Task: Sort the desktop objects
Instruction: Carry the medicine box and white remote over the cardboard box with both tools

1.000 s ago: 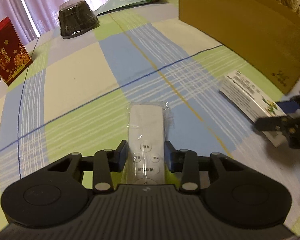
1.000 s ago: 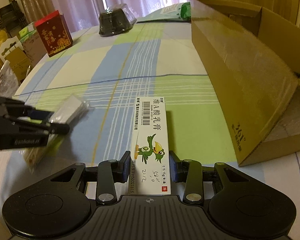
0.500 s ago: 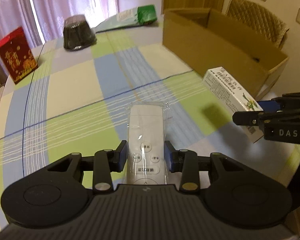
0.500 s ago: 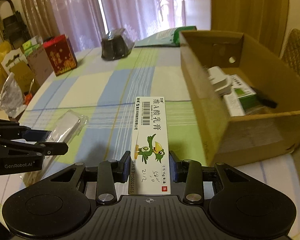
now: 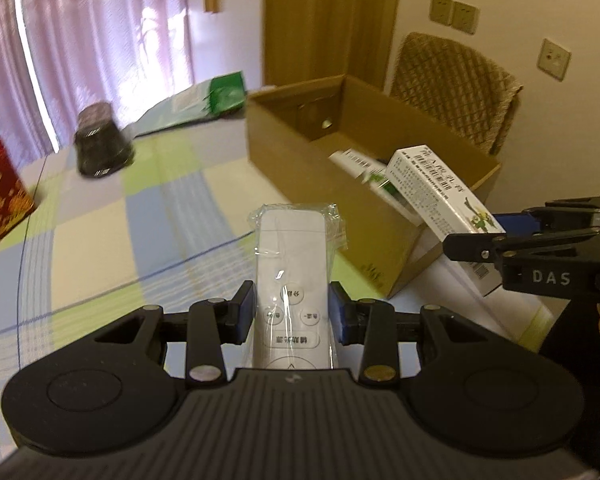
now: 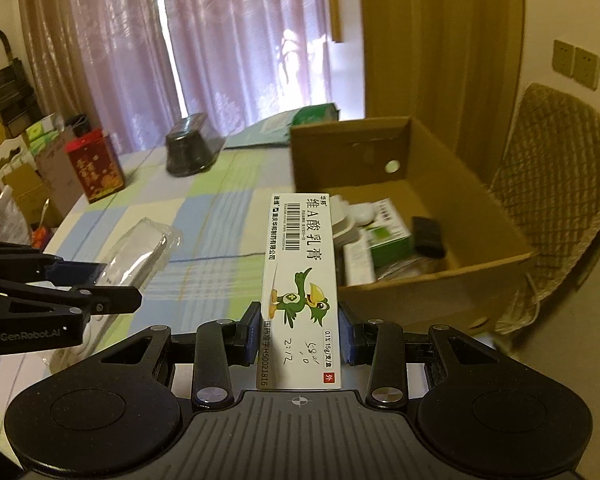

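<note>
Both grippers are carrying loads above the bench point(image 5: 100, 240): the left gripper point(image 5: 291, 312) is pinching a plastic-wrapped remote point(image 5: 290, 264) in its jaws, and the right gripper point(image 6: 300, 334) is clamping a long ointment box point(image 6: 300, 276). The cardboard box point(image 6: 432, 280) is already holding several packets, so sorting looks partly done. Both items are waiting to be dropped in; a black tub point(image 6: 190, 150), red bag point(image 6: 96, 170) and green pouch point(image 5: 204, 104) are sitting on the bench.

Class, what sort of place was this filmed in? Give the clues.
Probably a home dining or living room: curtains over a window, a table under a checked cloth, and a wicker chair.
</note>
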{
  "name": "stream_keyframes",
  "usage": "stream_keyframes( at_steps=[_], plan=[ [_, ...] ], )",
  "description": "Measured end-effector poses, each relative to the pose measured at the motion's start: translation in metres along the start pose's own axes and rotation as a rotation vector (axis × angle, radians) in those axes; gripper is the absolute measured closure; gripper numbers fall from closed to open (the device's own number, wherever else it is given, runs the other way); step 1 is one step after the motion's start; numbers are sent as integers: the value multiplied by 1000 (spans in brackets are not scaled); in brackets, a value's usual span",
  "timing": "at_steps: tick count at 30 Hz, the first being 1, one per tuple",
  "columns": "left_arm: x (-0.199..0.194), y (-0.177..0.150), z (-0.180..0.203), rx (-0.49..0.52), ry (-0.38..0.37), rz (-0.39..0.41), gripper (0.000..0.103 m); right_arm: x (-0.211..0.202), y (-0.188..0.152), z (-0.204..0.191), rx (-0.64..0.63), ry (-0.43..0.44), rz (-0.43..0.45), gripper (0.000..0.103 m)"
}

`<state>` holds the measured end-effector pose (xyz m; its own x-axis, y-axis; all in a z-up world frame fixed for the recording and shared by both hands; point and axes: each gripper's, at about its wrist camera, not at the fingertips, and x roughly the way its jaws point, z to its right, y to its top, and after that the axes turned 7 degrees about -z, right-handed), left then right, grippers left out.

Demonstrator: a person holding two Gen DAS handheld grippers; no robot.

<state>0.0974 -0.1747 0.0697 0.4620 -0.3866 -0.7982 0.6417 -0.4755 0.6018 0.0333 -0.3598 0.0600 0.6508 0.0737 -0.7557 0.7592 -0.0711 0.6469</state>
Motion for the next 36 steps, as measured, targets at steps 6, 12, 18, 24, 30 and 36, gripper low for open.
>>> stream_keyframes(
  at_steps=[6, 12, 18, 24, 30, 36],
  plan=[
    [0, 23, 19, 28, -16, 24, 70, -8, 6, 20, 10, -22, 18, 66],
    [1, 40, 35, 50, -25, 36, 70, -14, 11, 38, 19, -36, 33, 66],
    [7, 53, 49, 67, -37, 40, 70, -16, 15, 55, 30, -49, 44, 66],
    [13, 62, 58, 74, -44, 42, 70, -17, 18, 70, 34, -65, 49, 66],
    [22, 74, 63, 75, -47, 45, 70, -16, 29, 88, 34, -87, 57, 66],
    [36, 92, 70, 69, -61, 49, 70, -12, 44, 104, 36, -94, 60, 66]
  ],
)
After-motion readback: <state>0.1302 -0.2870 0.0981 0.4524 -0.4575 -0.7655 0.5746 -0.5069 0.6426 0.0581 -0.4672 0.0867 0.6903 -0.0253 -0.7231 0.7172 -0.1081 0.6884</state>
